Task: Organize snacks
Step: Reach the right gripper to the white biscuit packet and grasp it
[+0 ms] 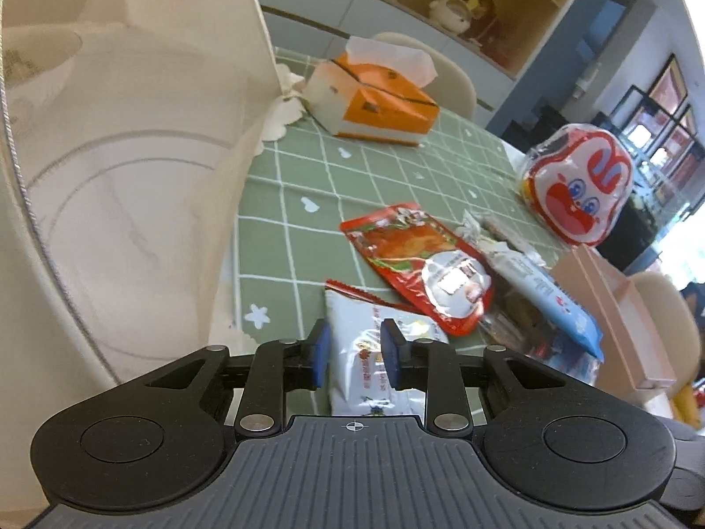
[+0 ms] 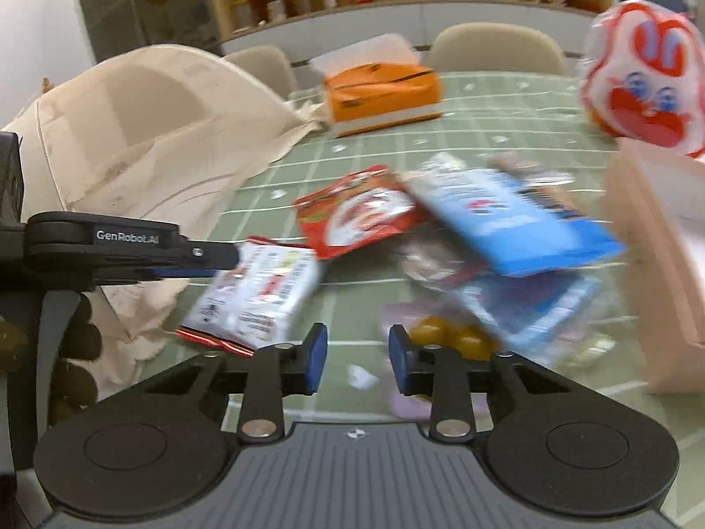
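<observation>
1. The left gripper (image 1: 354, 359) clamps its blue pads on a white foil snack packet with a red crimped edge (image 1: 374, 361), lifted above the green checked tablecloth (image 1: 308, 167) beside a cream cloth bag (image 1: 132, 154).
2. The right gripper (image 2: 358, 355) hangs released, jaws apart, over the cloth near a red snack pouch (image 2: 357, 216) and a blue wrapper (image 2: 520, 220).
3. An orange tissue box (image 2: 379, 97) sits behind.

The left gripper (image 1: 354, 359) is clamped on a white snack packet (image 1: 379, 361), held level, while the right gripper (image 2: 358, 357) hovers with its blue-padded jaws parted around nothing.
</observation>
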A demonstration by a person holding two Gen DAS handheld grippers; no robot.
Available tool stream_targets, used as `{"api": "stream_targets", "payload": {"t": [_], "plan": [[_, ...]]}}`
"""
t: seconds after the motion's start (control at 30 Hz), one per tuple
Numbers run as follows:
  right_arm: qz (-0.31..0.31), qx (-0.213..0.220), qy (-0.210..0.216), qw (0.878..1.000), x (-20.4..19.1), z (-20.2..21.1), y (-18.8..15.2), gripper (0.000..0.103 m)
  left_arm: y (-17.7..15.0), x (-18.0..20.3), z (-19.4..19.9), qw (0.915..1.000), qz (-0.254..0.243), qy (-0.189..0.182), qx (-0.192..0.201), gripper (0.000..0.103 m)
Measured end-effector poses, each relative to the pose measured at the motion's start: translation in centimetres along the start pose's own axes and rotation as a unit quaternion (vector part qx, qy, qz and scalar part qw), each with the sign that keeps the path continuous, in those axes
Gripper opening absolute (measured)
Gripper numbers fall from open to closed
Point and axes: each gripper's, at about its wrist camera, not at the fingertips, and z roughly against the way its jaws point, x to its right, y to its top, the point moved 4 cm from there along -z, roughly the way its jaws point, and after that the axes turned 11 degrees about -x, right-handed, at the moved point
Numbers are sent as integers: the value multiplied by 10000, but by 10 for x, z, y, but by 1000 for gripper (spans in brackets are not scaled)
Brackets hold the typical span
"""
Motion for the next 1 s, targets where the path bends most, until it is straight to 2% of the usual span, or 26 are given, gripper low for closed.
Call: {"api": "stream_targets", "payload": {"t": [0.17, 0.3, 0.33, 0.63, 0.8, 0.9, 0.93, 1.0], "plan": [[176, -9, -58, 9998, -15, -13, 0, 22, -5, 2, -12, 9999, -61, -161, 5, 32], [58, -39, 61, 10000, -7, -8, -5, 17, -6, 6, -17, 9991, -82, -413, -33, 33], [31, -50, 68, 10000, -3, -8, -6, 16, -7, 9, -17, 9988, -109, -475, -95, 36], [-137, 165, -102, 9997, 36, 27, -40, 13, -27, 66, -4, 9899, -712, -1180, -342, 39], [-255, 320, -272, 9988, 57, 43, -52, 13, -36, 94, -10, 9859, -915, -1331, -430, 39], [-406, 404, -268, 9980, 66, 51, -58, 13, -40, 97, -24, 9859, -893, -1251, -662, 39], [-413, 439, -275, 9978, 66, 55, -60, 17, -40, 96, -28, 9862, -870, -1222, -703, 39], [-405, 575, -325, 9970, 63, 62, -61, 39, -37, 91, -27, 9889, -764, -1144, -564, 39]]}}
